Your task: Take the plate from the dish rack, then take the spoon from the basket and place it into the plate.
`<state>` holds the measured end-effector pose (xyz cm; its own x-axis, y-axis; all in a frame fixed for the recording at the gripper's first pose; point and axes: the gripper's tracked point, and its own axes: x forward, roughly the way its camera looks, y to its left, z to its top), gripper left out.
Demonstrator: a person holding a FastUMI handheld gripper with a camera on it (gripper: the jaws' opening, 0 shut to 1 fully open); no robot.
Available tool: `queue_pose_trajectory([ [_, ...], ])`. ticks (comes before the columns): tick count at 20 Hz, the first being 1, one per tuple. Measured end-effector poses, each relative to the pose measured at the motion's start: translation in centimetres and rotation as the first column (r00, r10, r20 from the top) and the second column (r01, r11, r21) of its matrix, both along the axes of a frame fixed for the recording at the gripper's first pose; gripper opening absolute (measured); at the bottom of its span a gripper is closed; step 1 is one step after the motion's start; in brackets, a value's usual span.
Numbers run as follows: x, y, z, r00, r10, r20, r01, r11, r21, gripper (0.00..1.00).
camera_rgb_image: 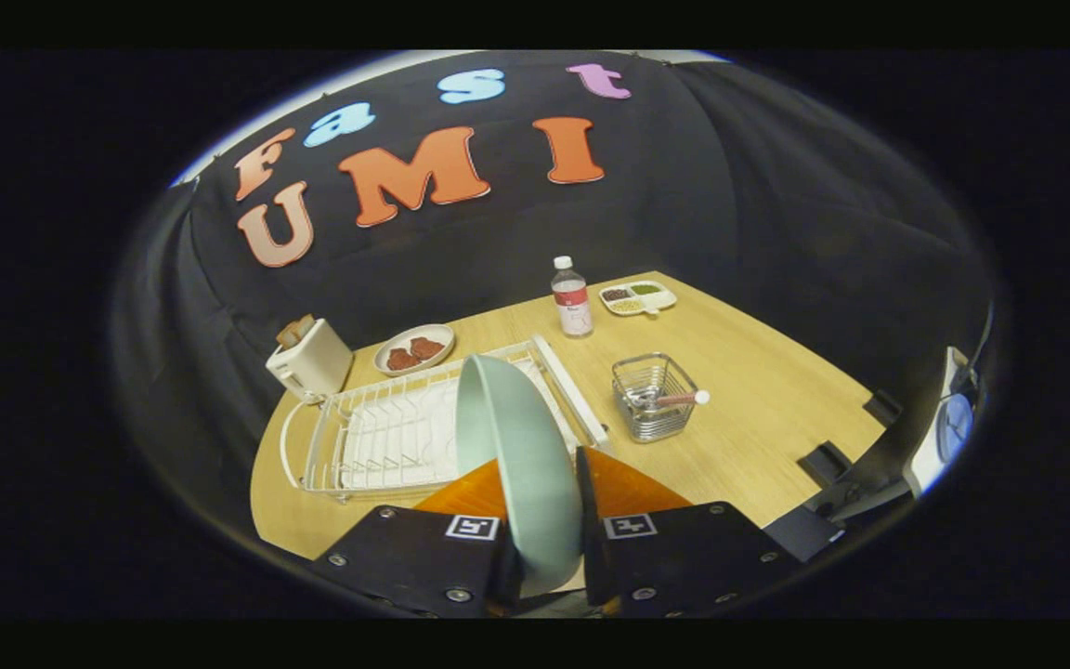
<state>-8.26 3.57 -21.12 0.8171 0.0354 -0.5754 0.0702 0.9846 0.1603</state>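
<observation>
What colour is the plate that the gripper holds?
Pale green, seen in the gripper view: the plate stands on edge in the gripper.

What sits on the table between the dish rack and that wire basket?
Nothing: the gripper view shows bare wooden table between dish rack and basket. The hand-held gripper grips the plate.

Light wood table (pixel 758 409) under even, soft light. Black cloth wall (pixel 730 186) drapes behind and round both sides. Pale strip above cloth's top edge. Dark clamps (pixel 828 462) grip table's right edge.
</observation>
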Motion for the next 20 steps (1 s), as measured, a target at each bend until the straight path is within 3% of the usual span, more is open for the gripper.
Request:
queue_pose_trajectory([
  [12, -4.6, 3.2, -8.4, 0.982, 0.038, -0.183, 0.006, 0.972, 0.235, 0.27],
  [20, -5.2, 4.5, -11.7, 0.958, 0.055, -0.283, 0.032, 0.956, 0.293, 0.27],
])
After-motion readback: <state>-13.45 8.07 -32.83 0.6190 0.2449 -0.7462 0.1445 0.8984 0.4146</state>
